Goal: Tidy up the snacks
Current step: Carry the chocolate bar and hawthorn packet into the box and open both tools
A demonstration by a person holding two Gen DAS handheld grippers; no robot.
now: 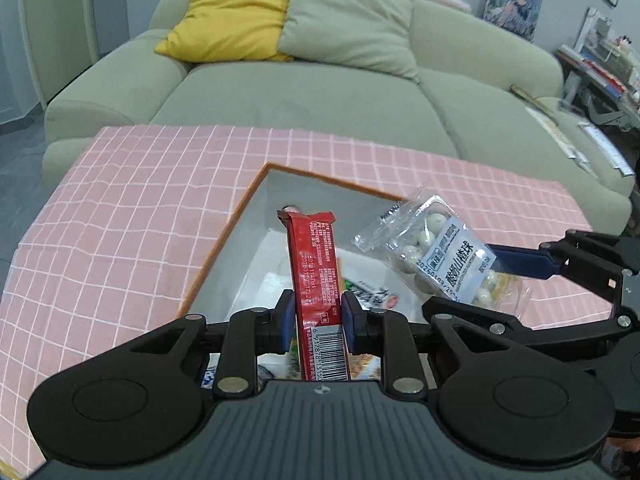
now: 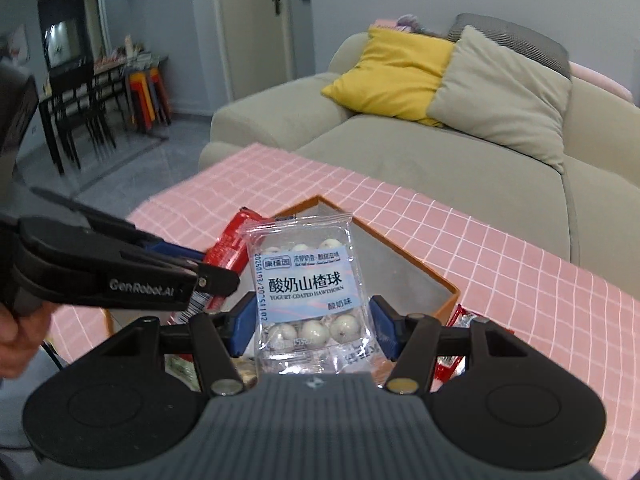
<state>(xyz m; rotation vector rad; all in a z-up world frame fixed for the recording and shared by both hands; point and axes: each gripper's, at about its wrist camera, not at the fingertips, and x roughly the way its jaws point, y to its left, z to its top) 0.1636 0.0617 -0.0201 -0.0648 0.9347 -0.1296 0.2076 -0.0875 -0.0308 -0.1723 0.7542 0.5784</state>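
**Tools Held Two Snacks Over the Box**

Tools were busy in both hands. The left tool [image 1: 316,316] pinched a long red snack bar [image 1: 316,272] between its blue pads. The bar stood almost straight up in the lower middle of the left wrist view, with its long side pointing up and away from the tool. Its barcode end was down near the camera.

The right tool [image 2: 314,326] pinched a clear bag of white yogurt balls [image 2: 308,292]. The blue pads pressed on both sides of the bag, near its bottom. The bag stood up too, with its label facing the camera in the middle of the right wrist view.

An open box with an orange rim [image 1: 224,248] sat on the pink checked worktop [image 1: 120,208], just past both tools. More snack packs lay inside it, under the red bar. The red bar hung right over the inside of the box. The bag hung over the box's right edge in the left wrist view, so the left tool looked nearer to the drop spot.

A green sofa [image 1: 300,92] with a yellow pillow [image 1: 232,16] stood behind the worktop.

I think the next move was to lower each snack into the box, and the bag needed to go a bit more to the left first.
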